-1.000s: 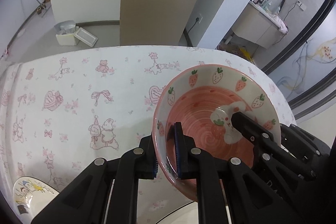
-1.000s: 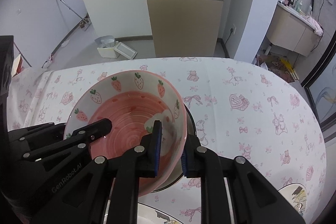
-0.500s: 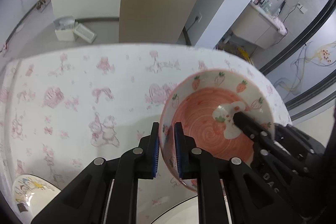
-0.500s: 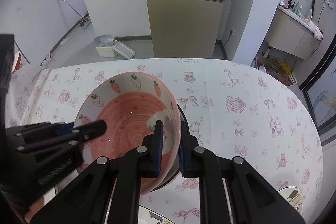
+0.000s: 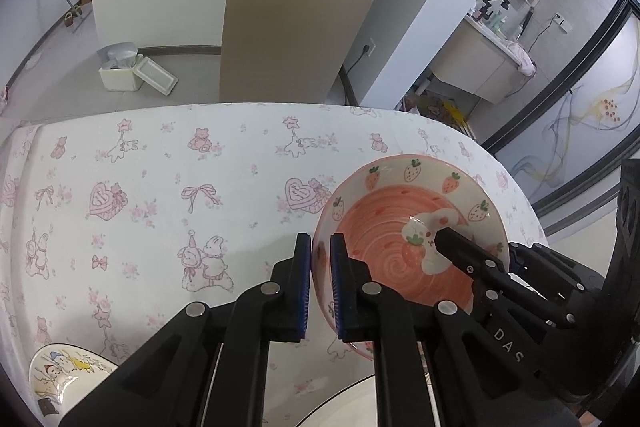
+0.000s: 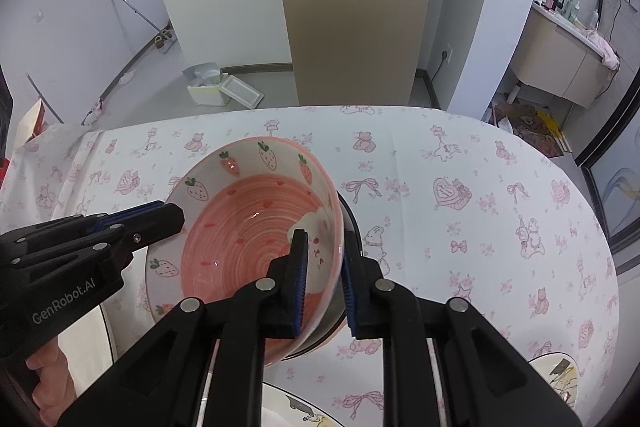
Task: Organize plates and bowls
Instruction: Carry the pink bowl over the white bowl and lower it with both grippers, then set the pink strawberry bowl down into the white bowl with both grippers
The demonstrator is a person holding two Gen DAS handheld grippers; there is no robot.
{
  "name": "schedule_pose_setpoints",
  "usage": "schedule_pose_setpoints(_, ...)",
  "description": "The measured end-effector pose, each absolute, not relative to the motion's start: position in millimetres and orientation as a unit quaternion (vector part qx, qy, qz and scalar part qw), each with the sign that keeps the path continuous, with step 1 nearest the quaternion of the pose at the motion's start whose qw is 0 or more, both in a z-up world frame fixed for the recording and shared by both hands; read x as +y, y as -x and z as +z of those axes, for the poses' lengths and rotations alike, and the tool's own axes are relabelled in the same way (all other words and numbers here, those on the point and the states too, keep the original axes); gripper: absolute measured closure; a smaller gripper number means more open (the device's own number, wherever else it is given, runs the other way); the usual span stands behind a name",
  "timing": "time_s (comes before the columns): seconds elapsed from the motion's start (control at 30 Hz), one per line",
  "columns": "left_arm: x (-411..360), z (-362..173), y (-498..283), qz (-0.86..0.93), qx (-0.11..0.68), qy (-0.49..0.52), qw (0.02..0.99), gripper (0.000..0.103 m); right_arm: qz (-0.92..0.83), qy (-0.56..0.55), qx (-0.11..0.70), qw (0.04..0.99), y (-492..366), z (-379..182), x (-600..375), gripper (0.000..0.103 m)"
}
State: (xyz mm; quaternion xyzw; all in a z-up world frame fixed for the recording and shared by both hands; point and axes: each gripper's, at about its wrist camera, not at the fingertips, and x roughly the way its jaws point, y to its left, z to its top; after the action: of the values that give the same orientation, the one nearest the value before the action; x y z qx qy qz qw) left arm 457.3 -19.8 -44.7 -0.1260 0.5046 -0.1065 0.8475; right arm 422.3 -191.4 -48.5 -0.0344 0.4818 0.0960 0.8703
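both grippers, left (image 5: 321,283) and right (image 6: 325,283), are pinching opposite rims of the stiff, breakable, slick-looking bowl (image 6: 240,239).

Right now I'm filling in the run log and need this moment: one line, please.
phase: carrying | left gripper: shut on strawberry bowl rim | right gripper: shut on opposite rim, opening slightly | bowl: tilted above tablecloth

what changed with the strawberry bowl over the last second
The strawberry bowl has shifted toward the lower right in the left wrist view and tipped a bit in the right wrist view. The left gripper and right gripper both still clamp its rim on opposite sides. The tablecloth and cartoon plate stay put.
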Motion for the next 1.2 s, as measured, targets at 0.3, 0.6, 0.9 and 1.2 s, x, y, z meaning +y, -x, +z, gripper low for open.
schedule_pose_setpoints(0.3,-22.6,-44.5,-456.6,-0.103,0.507,0.120,0.848,0.093,0.053,0.108,0.452,0.884,-411.8,-42.8,-171.5,0.090)
schedule_pose_setpoints(0.6,-24.4,-50.7,-458.8,-0.106,0.514,0.123,0.842,0.097,0.061,0.159,0.417,0.893,-411.0,-43.3,-170.5,0.091)
schedule_pose_setpoints(0.9,-28.4,-44.0,-454.8,-0.108,0.506,0.114,0.848,0.097,0.069,0.124,0.432,0.890,-415.7,-41.1,-183.8,0.091)
schedule_pose_setpoints(1.2,-26.8,-41.9,-454.5,-0.102,0.509,0.115,0.847,0.097,0.067,0.106,0.438,0.890,-415.1,-38.2,-190.5,0.093)
